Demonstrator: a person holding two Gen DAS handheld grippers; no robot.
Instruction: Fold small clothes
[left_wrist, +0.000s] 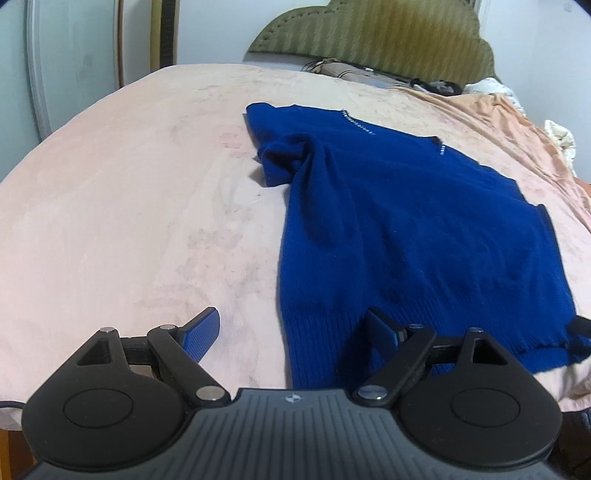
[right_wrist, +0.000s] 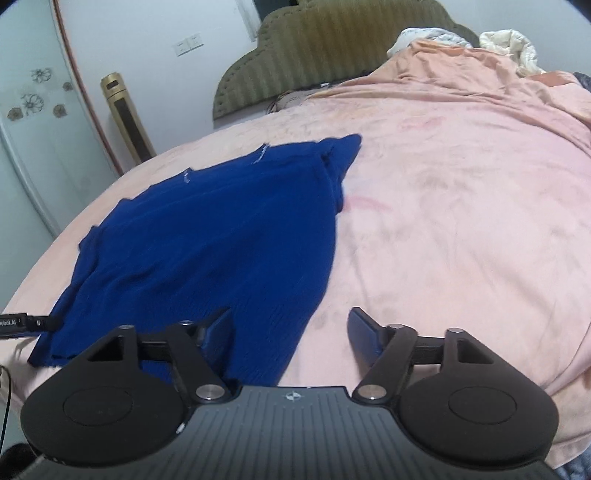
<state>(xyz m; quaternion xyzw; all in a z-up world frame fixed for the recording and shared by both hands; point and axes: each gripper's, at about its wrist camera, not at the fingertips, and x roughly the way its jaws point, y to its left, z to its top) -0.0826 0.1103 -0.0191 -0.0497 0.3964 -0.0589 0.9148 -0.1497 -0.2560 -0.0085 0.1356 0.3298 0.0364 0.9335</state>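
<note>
My left gripper (left_wrist: 291, 332) hangs with its fingers spread wide and nothing between them, low over the near edge of the bed (left_wrist: 110, 221). The blue sweater (left_wrist: 388, 229) lies flat on the pink cover, ahead and to the right of this gripper. Its ribbed hem is the end nearest me; its left hem corner sits just in front of my right-hand finger (left_wrist: 382, 326), while my left-hand finger is over bare cover. The sweater's long axis runs away from me, hem near, neckline far, toward the green headboard (left_wrist: 369, 33). One sleeve (left_wrist: 280, 155) is bunched and folded in on the left side, up by the shoulder.

My right gripper (right_wrist: 291, 328) is also spread apart and holds nothing. From here the sweater (right_wrist: 207, 236) lies ahead and to the left, its right hem corner between the two fingers but closer to the left-hand one (right_wrist: 221, 328). The right side seam runs up and away toward the far shoulder.

So I judge the two grippers flank the hem, one at each corner and about equally near, and the likely move is to pinch both corners and carry the hem along that long axis toward the neckline. I cannot tell whether either finger touches the cloth.
</note>
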